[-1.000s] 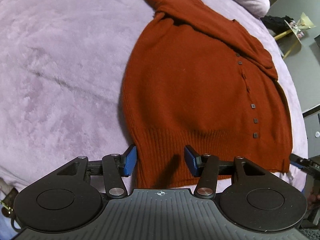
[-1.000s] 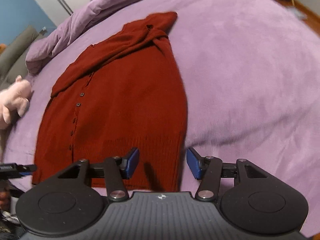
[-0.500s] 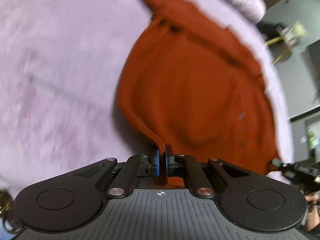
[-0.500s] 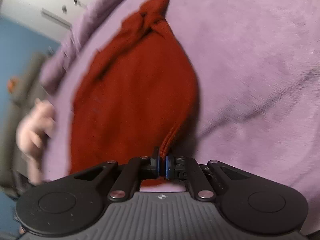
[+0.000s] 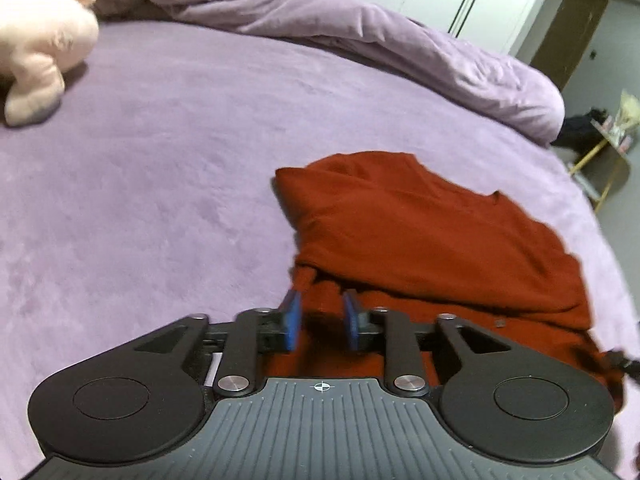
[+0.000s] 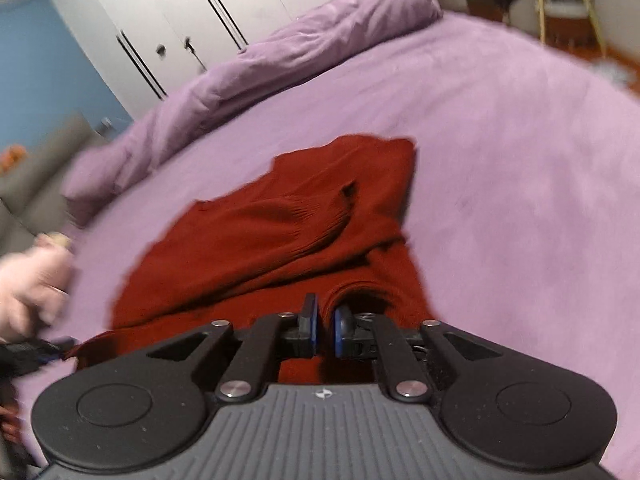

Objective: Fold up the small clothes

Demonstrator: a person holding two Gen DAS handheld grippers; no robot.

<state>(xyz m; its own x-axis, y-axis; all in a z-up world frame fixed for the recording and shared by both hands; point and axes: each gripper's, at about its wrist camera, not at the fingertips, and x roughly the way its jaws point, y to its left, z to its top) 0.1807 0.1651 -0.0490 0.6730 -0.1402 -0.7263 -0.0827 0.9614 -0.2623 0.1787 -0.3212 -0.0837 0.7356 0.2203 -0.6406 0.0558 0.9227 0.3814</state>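
Note:
A rust-red knitted cardigan [image 5: 440,240] [image 6: 280,232] lies on the purple bed [image 5: 160,200], its lower half doubled over toward the collar. My left gripper [image 5: 322,316] sits at the folded edge on the cardigan's left side. Its jaws are opening, and the knit lies loose between the blue pads [image 5: 292,318]. My right gripper [image 6: 326,326] is at the right side with jaws opening only slightly, and a fold of the knit fills the narrow gap. Each gripper's tip shows at the edge of the other's view, the right gripper [image 5: 624,364] and the left gripper [image 6: 36,350].
A bunched purple duvet [image 5: 360,28] [image 6: 320,40] runs along the far side of the bed. A pink plush toy [image 5: 40,40] lies at the far left. White wardrobe doors [image 6: 160,20] stand behind, and a small yellow-legged stand [image 5: 600,148] is off the bed's right side.
Both grippers shut on the cardigan's hem, then lifted it and carried it forward over the body toward the collar. Now the jaws have parted again, the left more than the right.

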